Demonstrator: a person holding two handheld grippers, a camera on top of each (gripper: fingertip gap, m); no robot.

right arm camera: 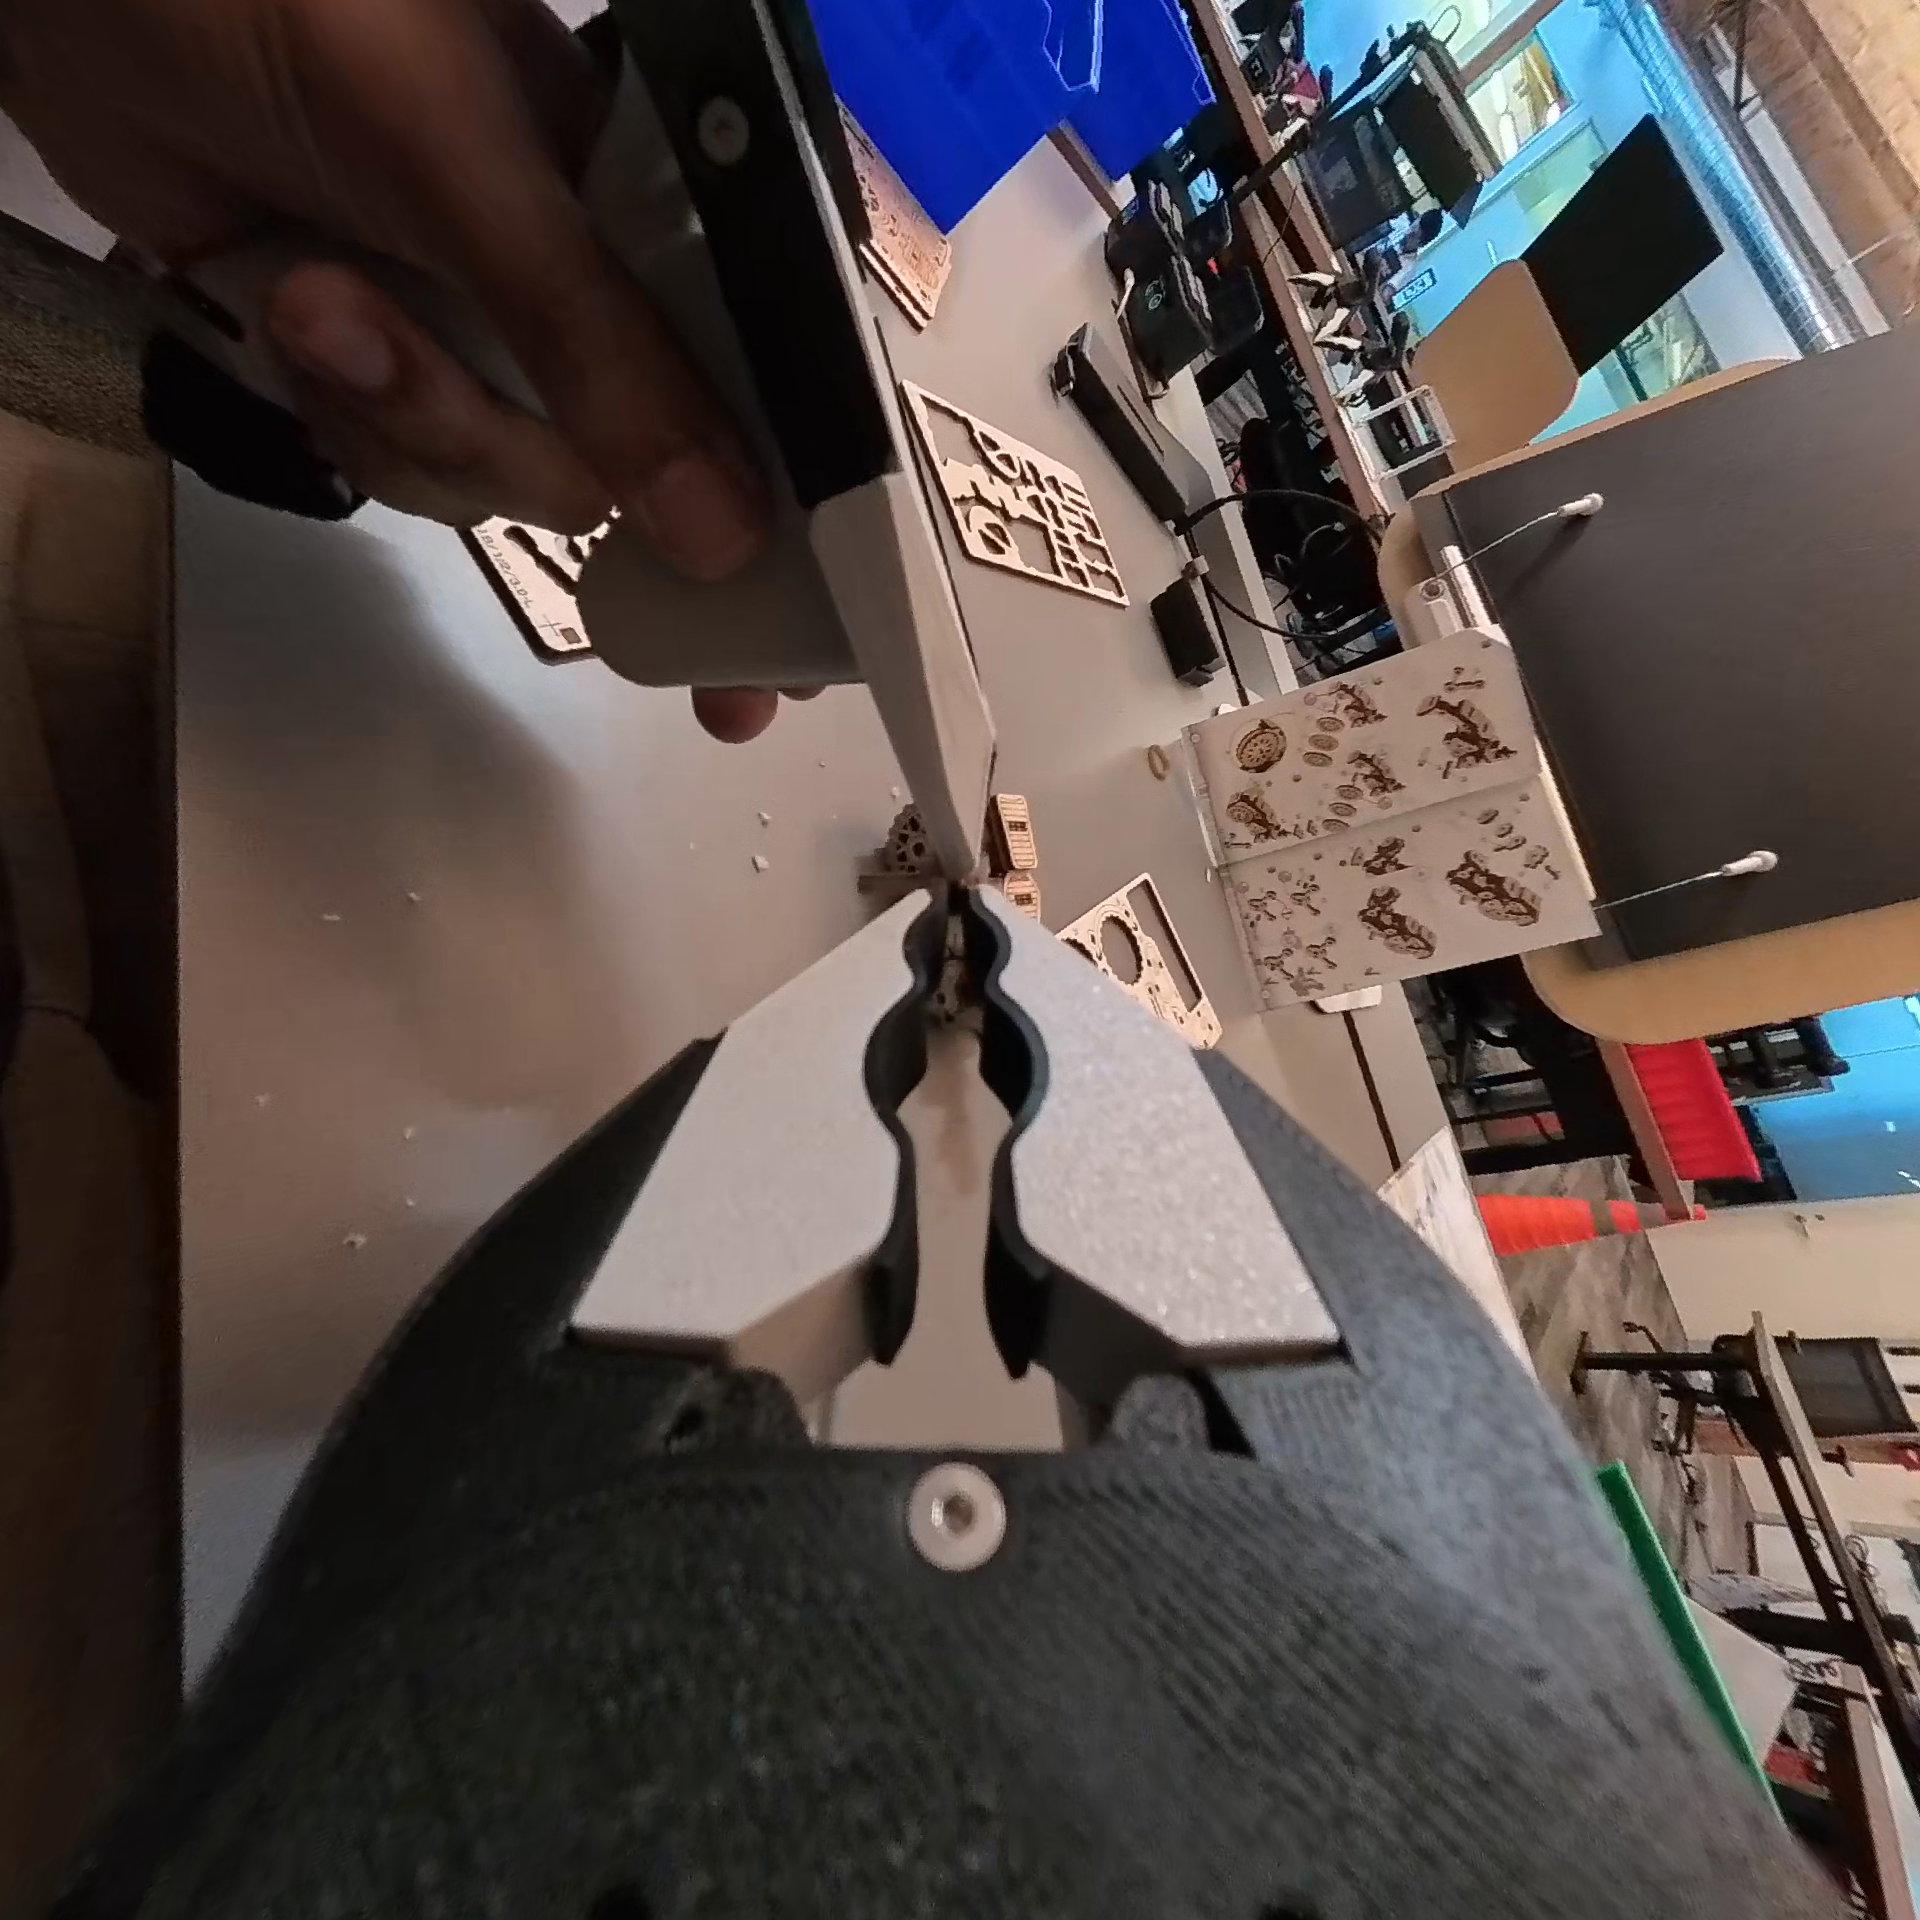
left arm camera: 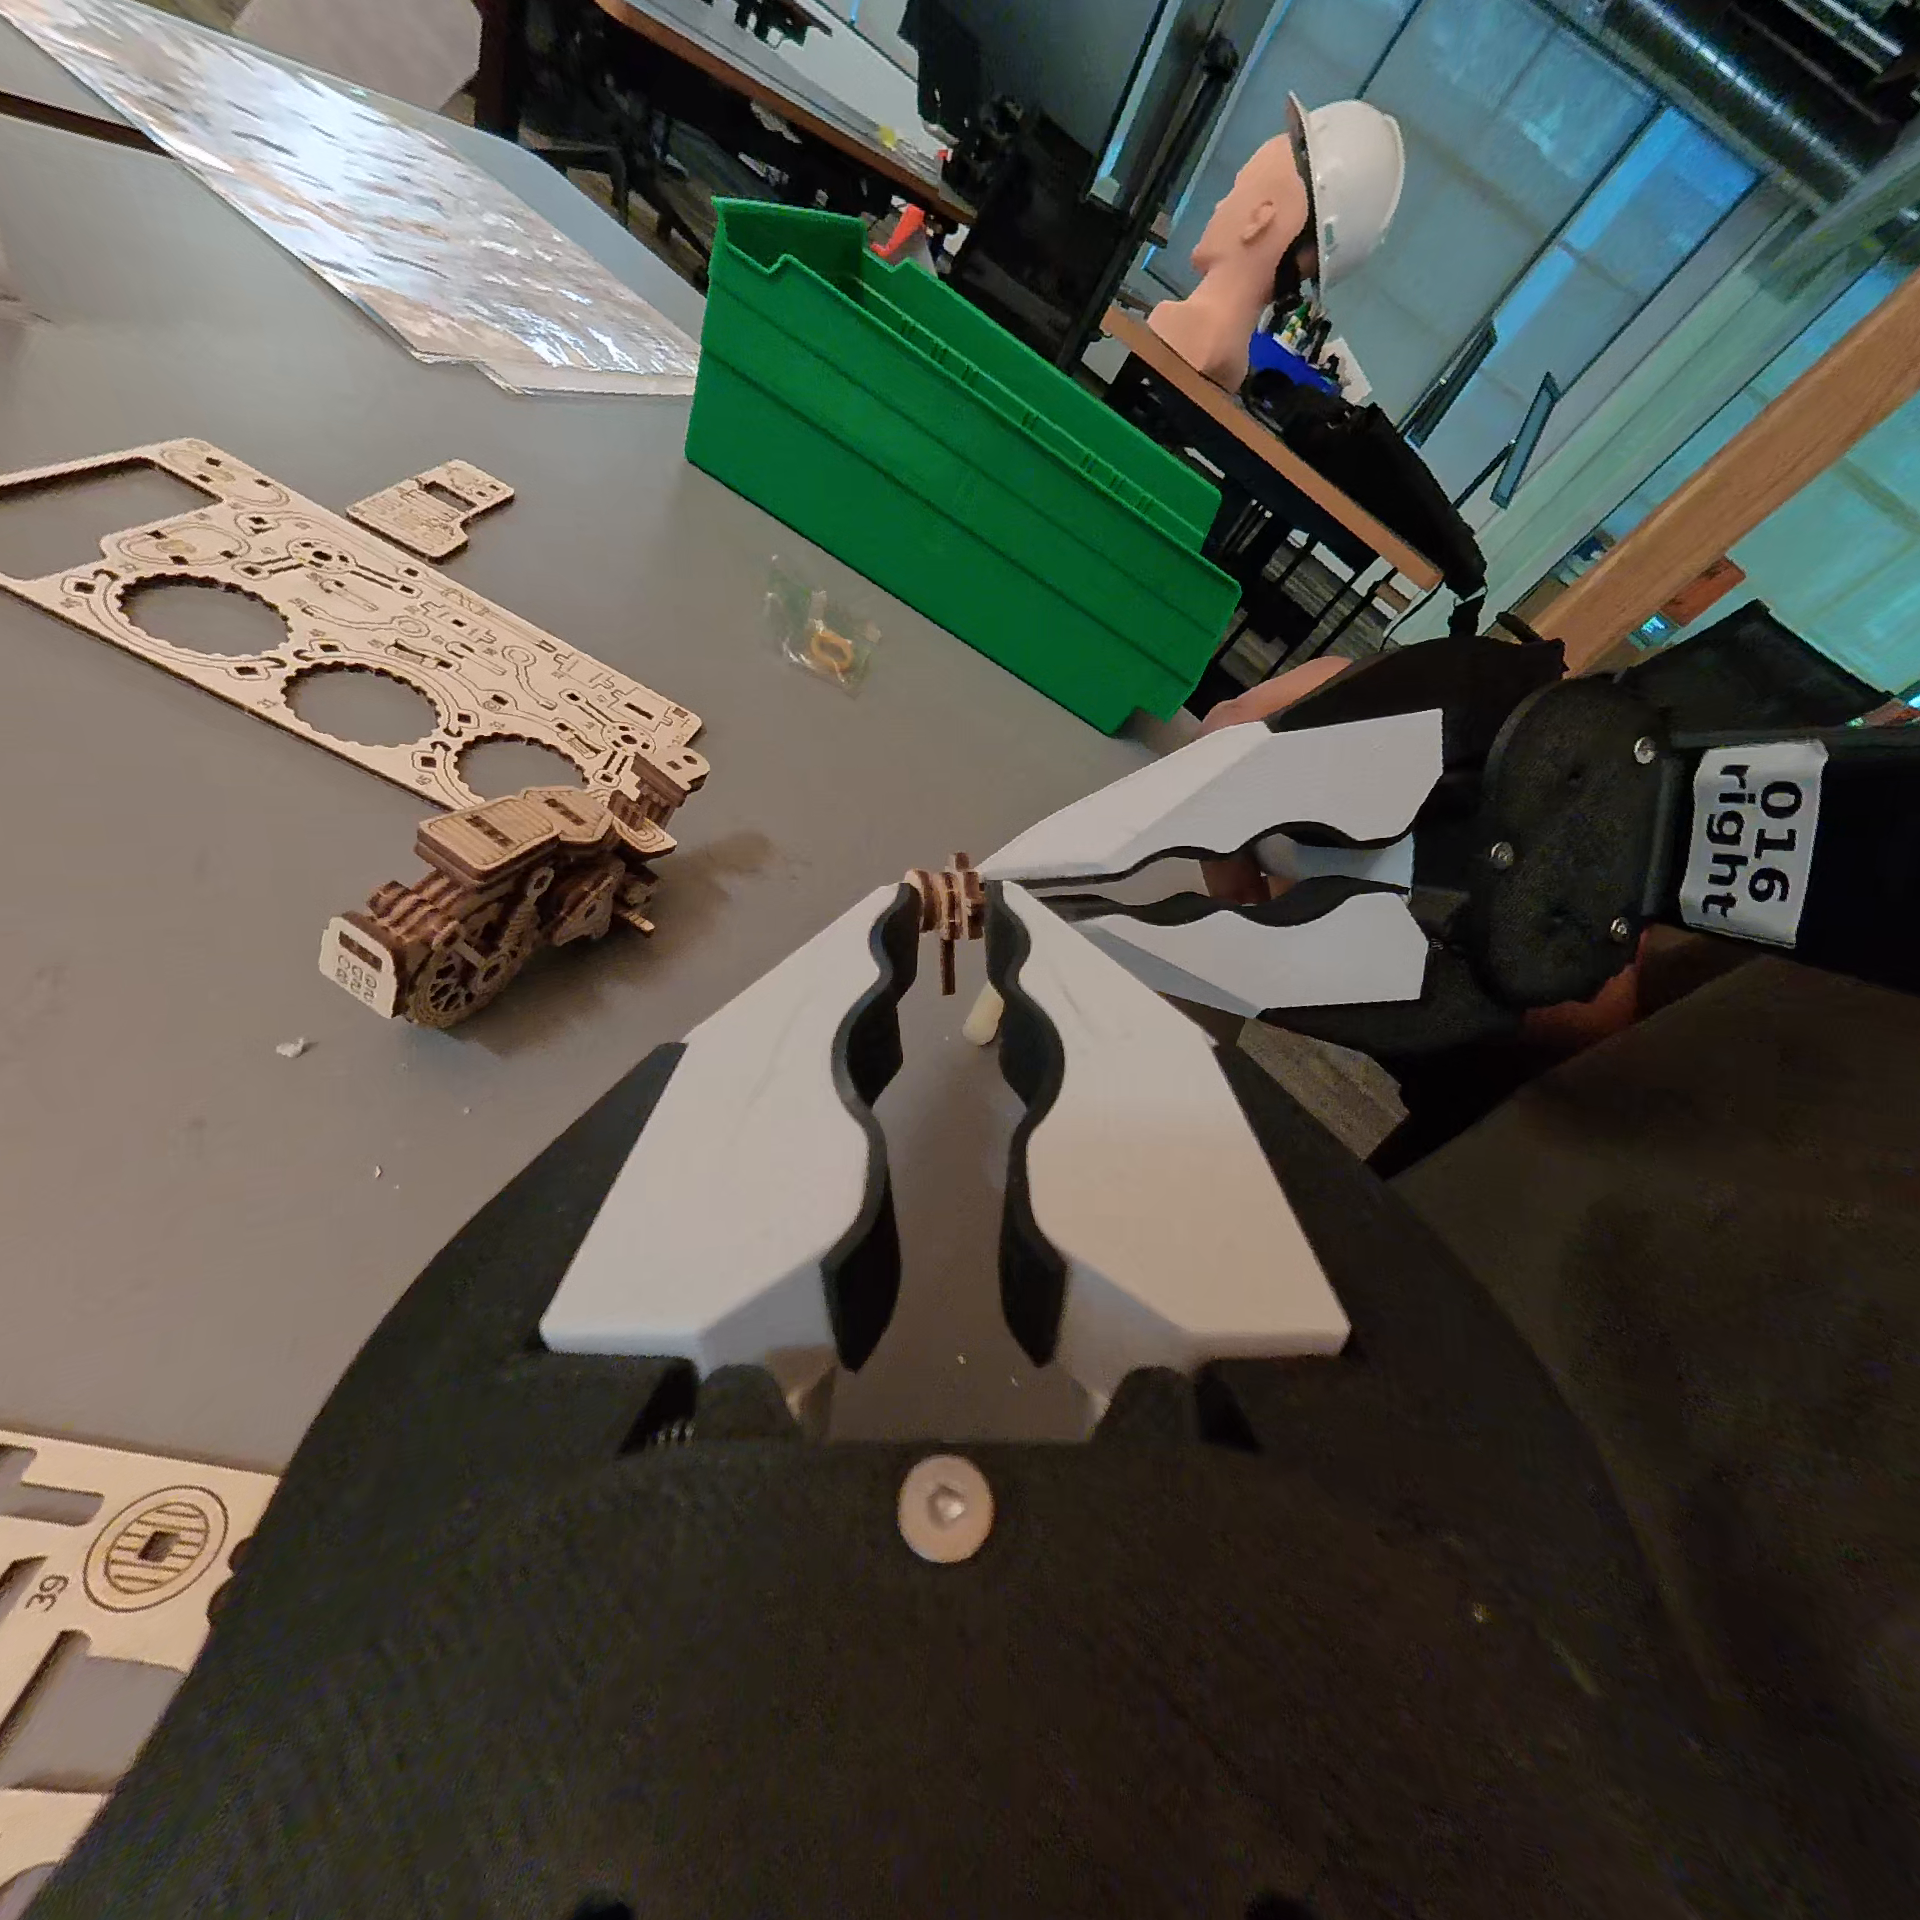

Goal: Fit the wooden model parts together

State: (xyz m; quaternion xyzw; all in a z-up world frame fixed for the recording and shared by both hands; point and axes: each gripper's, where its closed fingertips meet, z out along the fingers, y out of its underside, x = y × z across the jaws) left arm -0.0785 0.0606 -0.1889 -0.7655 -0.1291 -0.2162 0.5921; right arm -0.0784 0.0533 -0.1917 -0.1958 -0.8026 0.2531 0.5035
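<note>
My left gripper (left arm camera: 948, 906) is shut on a small layered wooden part (left arm camera: 948, 912) and holds it above the grey table (left arm camera: 312, 1195). My right gripper (left arm camera: 992, 883) comes in from the right, shut, with its tips against that part's right side. In the right wrist view my right gripper (right arm camera: 961, 902) meets the left gripper's fingertips (right arm camera: 961, 842) tip to tip, and the part is mostly hidden between them. A part-built wooden motorcycle model (left arm camera: 499, 914) stands on the table to the left. It shows only partly in the right wrist view (right arm camera: 902, 844).
A punched wooden sheet (left arm camera: 312, 623) lies behind the model, and another (left arm camera: 104, 1558) lies at the near left. A green bin (left arm camera: 935, 468), a small plastic bag (left arm camera: 826, 634) and a white peg (left arm camera: 982, 1018) are on the table. An instruction booklet (right arm camera: 1382, 831) and more sheets (right arm camera: 1018, 520) lie farther off. Only a small space, under 4 cm, lies between the two pairs of fingers.
</note>
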